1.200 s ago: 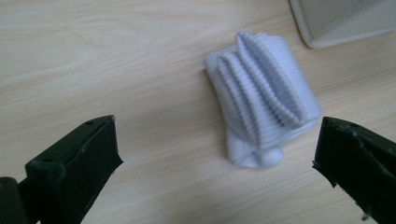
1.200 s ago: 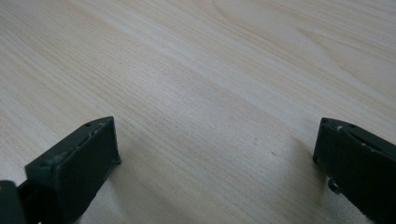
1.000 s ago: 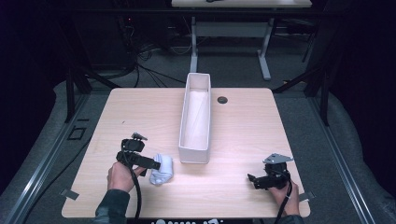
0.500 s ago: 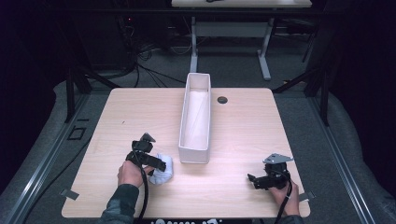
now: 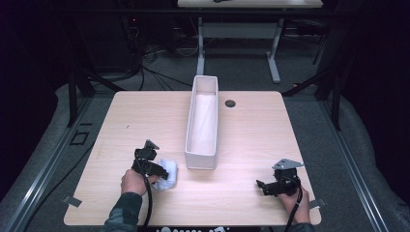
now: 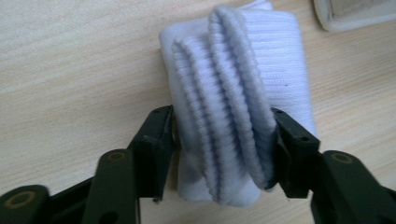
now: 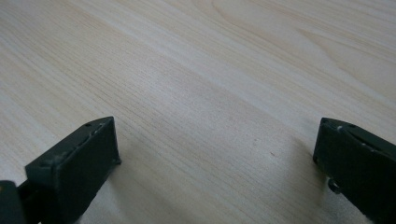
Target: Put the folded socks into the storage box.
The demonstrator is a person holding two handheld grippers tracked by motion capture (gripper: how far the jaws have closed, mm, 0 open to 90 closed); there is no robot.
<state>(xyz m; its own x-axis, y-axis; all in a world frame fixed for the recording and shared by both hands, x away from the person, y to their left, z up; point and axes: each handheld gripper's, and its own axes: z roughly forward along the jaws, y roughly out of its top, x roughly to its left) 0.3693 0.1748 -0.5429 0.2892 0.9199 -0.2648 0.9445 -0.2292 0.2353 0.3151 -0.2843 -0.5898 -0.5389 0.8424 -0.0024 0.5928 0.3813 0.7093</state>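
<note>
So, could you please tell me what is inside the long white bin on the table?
The white bin looks empty: the high view shows only its bare pale floor and inner walls. The strip of floor just behind its near wall is hidden. The white folded cloth lies outside it.

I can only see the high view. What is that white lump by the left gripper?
Observer: In the left gripper view it is a folded white sock with ribbed cuffs, lying on the table.
Operator: Is the gripper holding it?
Observer: The left gripper has one jaw on each side of the folded cuffs, pressing them.
Operator: And the right one, is anything in it?
Observer: No. The right gripper has its jaws wide apart, with bare wood between them.
Operator: Is the sock near the box?
Observer: Yes, a corner of the white box shows just past the sock, not touching it.
</note>
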